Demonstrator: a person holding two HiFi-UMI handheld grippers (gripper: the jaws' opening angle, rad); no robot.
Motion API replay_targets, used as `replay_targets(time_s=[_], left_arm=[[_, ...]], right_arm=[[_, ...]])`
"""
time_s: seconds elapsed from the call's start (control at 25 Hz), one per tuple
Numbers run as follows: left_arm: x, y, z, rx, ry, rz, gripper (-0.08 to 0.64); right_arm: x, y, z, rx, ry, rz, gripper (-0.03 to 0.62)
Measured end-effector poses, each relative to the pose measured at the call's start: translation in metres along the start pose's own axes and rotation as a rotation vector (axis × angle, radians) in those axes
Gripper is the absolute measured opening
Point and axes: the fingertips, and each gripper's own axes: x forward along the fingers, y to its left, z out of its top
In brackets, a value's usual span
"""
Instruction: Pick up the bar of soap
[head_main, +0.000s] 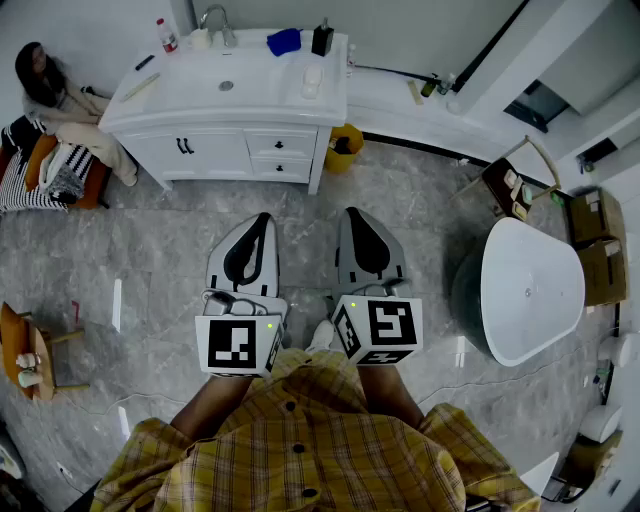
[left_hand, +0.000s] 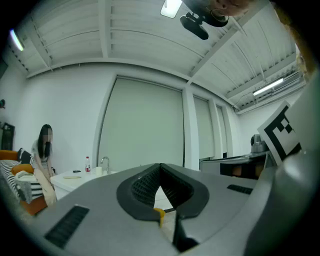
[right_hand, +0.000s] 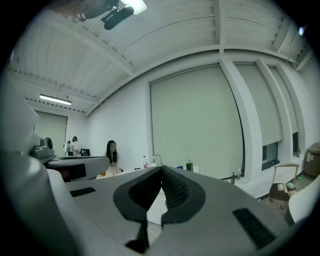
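Bathroom scene, both sets of jaws closed on nothing.
Grey marble floor (head_main: 150, 250); white bathtub (head_main: 530, 290) at right; white vanity surface (head_main: 190, 95) ahead. Left hand-held gripper (head_main: 263, 220) and right hand-held gripper (head_main: 352, 214) side by side over floor, jaws together, empty. Pale bar of soap (head_main: 312, 78) lies near surface's right end, well apart from both.

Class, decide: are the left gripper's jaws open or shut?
Shut. In the left gripper view the left gripper has its jaw tips meeting, with nothing held between them.
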Motion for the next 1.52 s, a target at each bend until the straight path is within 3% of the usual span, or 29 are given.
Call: replay_targets(time_s=[0.52, 1.04, 1.28, 1.52], left_arm=[[-0.014, 0.02, -0.001, -0.012, -0.004, -0.055, 0.011], [-0.005, 0.05, -0.011, -0.05, -0.021, -0.129, 0.011], [0.042, 0.051, -0.025, -0.045, -0.003, -0.108, 0.011], [0.131, 0.054, -0.027, -0.026, 0.029, -0.056, 0.011]], right_arm=[[-0.004, 0.024, -0.003, 0.03, -0.006, -0.029, 0.02], [-0.007, 0.024, -0.01, 0.048, -0.031, -0.172, 0.021], [0.029, -0.011, -0.014, 0.061, -0.042, -0.163, 0.021], [0.102, -0.079, 0.0, 0.067, -0.045, -0.145, 0.021]])
